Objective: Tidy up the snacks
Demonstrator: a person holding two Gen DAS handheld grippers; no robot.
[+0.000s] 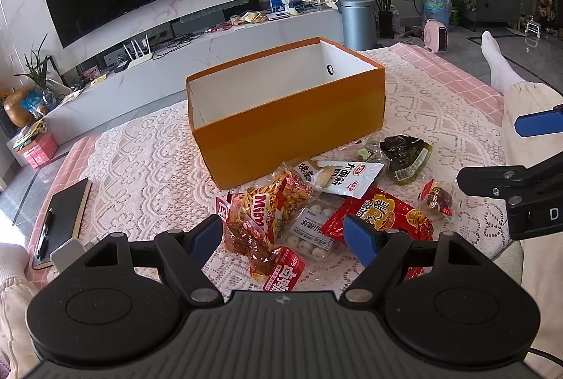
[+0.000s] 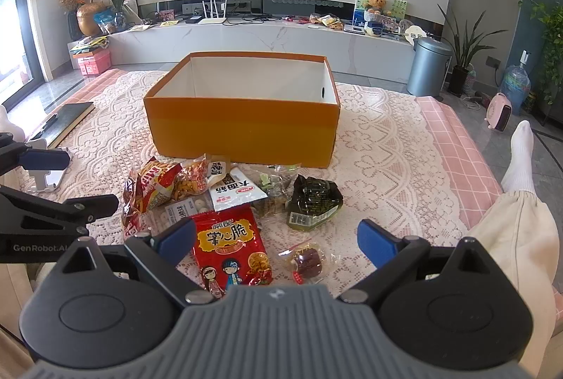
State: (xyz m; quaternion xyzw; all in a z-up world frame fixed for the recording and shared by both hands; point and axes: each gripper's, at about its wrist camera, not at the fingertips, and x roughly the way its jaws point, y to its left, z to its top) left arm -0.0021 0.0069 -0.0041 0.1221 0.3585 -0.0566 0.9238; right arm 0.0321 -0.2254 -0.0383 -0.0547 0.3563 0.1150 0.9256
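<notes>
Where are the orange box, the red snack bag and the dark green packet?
Orange box (image 2: 246, 129), right wrist view, front wall.
Red snack bag (image 2: 228, 241), right wrist view, printed front.
Dark green packet (image 2: 315, 199), right wrist view, top face.

Lace-covered bench (image 2: 387, 146) bearing orange box (image 2: 246, 129) centre frame, snack packets (image 2: 228, 203) heaped just below it, black notebook (image 2: 67, 122) far left.

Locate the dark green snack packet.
In the right wrist view the dark green snack packet lies on the lace cloth just in front of the orange box, at the right edge of the snack pile.
</notes>
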